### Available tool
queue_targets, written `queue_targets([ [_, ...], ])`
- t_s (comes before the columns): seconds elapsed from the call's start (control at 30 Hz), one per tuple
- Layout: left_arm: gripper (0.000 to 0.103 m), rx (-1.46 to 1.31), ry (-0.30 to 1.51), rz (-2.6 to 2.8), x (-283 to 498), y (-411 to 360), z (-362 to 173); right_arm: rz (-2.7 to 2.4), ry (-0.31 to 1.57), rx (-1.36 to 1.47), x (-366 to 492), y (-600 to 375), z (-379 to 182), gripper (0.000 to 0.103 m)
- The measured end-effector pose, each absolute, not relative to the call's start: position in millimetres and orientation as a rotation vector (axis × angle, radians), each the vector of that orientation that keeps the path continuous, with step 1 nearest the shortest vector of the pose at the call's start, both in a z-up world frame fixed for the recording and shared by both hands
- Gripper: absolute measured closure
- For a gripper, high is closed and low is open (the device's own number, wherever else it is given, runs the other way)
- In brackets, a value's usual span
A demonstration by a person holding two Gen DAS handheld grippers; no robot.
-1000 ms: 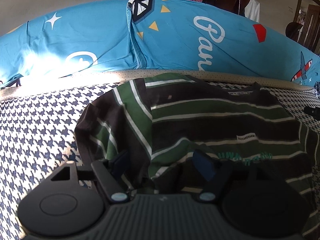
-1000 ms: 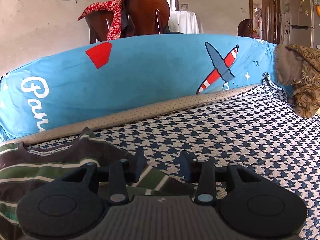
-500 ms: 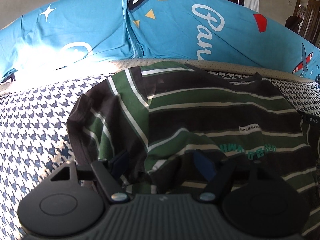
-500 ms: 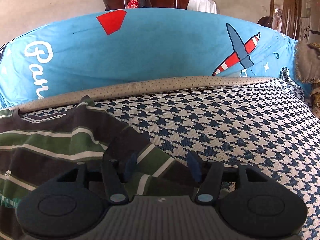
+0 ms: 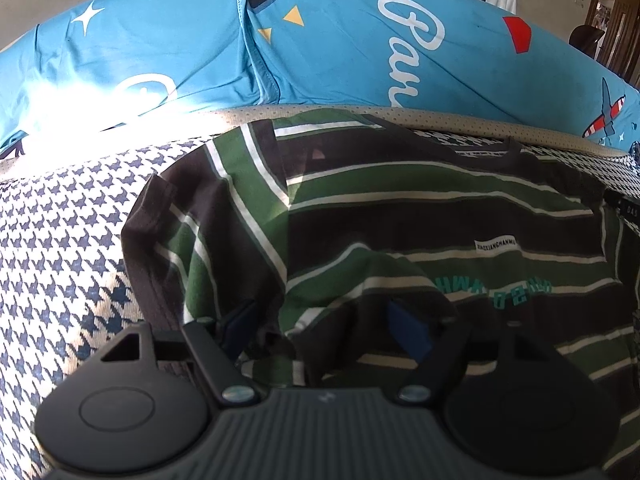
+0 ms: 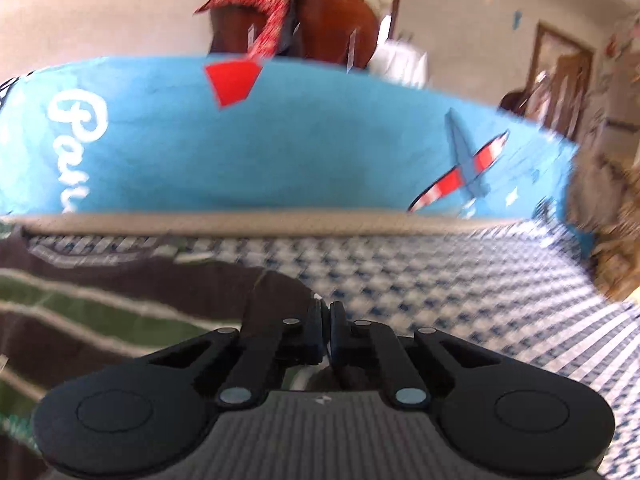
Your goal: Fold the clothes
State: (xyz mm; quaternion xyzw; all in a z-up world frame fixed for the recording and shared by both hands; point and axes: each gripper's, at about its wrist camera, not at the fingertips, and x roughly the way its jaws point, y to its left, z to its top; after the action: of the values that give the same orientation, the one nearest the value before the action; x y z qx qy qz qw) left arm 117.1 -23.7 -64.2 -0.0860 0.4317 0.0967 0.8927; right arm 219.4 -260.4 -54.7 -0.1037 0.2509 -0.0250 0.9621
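A black T-shirt with green and white stripes (image 5: 400,208) lies flat on the houndstooth bed cover (image 5: 60,240), chest print facing up and its left sleeve folded in over the body. My left gripper (image 5: 324,322) is open low over the shirt's lower part, and a hump of fabric rises between its blue-padded fingers (image 5: 408,330). In the blurred right wrist view, my right gripper (image 6: 326,326) is shut, pinching the dark edge of the shirt (image 6: 120,312) at its right side, near the collar end.
A long blue printed pillow (image 5: 340,52) (image 6: 280,148) lines the far edge of the bed. A brown fringed blanket (image 6: 608,216) sits at the far right. Behind the bed stand wooden chairs (image 6: 332,28) draped with red cloth.
My right gripper went from open over the shirt's right sleeve to shut on the fabric, and its view is now blurred with motion. My left gripper edged closer to the shirt, staying open.
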Motion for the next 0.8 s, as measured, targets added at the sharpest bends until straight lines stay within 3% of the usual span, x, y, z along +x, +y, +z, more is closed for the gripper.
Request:
queue_targets([
  [0.23, 0.028, -0.168, 0.908, 0.189, 118.1, -25.9, -66.8, -0.109, 0.568, -0.207, 232.5, -258.3, -61.7, 0.095],
  [0.37, 0.028, -0.172, 0.902, 0.190, 117.5, -25.2, -64.7, -0.099, 0.543, -0.122, 222.1, -269.2, -44.2, 0.084],
  [0.67, 0.026, -0.158, 0.840, 0.184, 103.2, -25.4, -42.9, -0.083, 0.568, -0.050, 178.7, -287.4, -12.4, 0.082],
  [0.8, 0.024, -0.176, 0.833, 0.179, 85.8, -23.0, -37.7, -0.073, 0.581, -0.022, 149.3, -299.4, -6.2, 0.069],
])
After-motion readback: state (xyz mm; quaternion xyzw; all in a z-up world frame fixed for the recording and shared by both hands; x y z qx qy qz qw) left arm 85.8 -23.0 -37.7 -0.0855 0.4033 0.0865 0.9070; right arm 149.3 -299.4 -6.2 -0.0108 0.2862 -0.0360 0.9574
